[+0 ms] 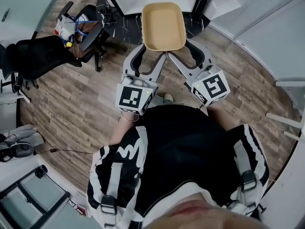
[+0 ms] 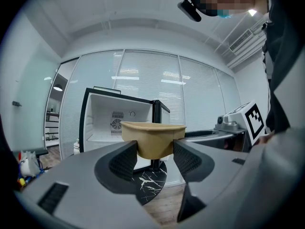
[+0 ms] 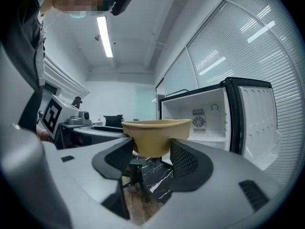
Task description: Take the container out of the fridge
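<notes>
Open fridge (image 2: 107, 120) stands ahead, door swung wide, shelf I can see looks bare. Wood floor (image 1: 86, 109) below. The container (image 1: 164, 25) is a tan tray with rounded corners, empty inside, already clear of the fridge and held in the air in front of me, over the floor. I have both claws on it: left claw (image 1: 151, 53) is closed on the near-left wall, right claw (image 1: 180, 49) is closed on the near-right wall, with pads pressing just under the rim in both gripper views. I'd judge it light, thin-walled and a bit flexible, so hard squeezing could buckle it. The surface looks matte, so slipping seems unlikely. Best hold is the side walls below the rolled rim, one claw each side, kept level.
</notes>
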